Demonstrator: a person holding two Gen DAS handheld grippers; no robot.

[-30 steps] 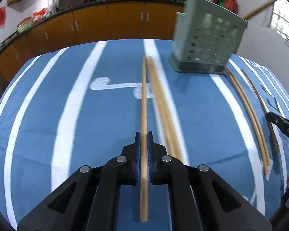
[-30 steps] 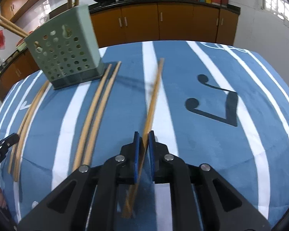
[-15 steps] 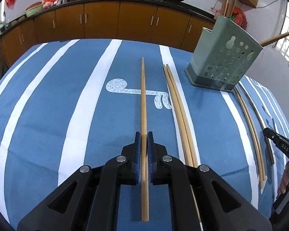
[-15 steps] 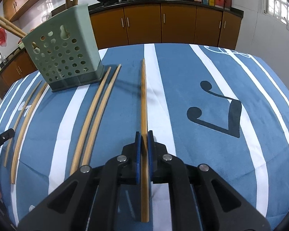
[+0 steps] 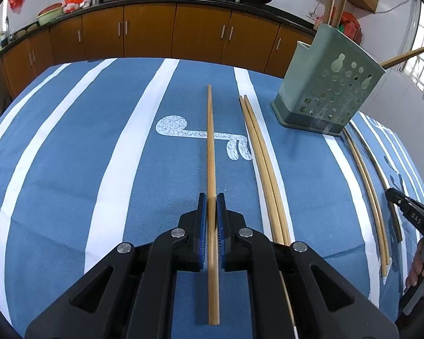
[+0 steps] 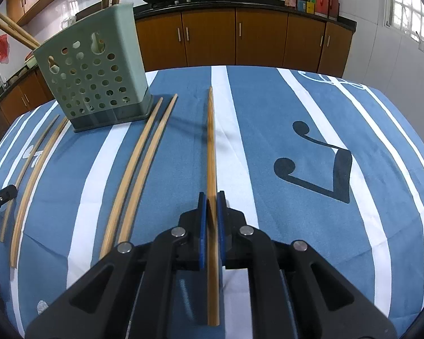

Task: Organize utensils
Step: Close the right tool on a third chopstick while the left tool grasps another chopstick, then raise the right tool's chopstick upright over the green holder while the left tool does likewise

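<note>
My left gripper [image 5: 211, 199] is shut on a long wooden chopstick [image 5: 210, 141] that points straight ahead above the blue striped cloth. My right gripper [image 6: 211, 197] is shut on another chopstick [image 6: 211, 135], also pointing ahead. A green perforated utensil holder [image 5: 325, 93] stands at the back right in the left wrist view, and at the back left in the right wrist view [image 6: 92, 67], with chopsticks standing in it. Two pairs of loose chopsticks lie on the cloth: one pair [image 5: 264, 163] to the holder's left, the other [image 5: 366, 178] to its right.
The table's blue cloth [image 5: 70, 155] has white stripes and note patterns. Brown kitchen cabinets [image 5: 155, 31] with woks on the counter run behind the table. The right gripper's tip [image 5: 410, 212] shows at the right edge of the left wrist view.
Both views have steadied and pulled back slightly from the holder. The right gripper's chopstick has swung from tilted right to pointing straight ahead. Both grips are unchanged.
</note>
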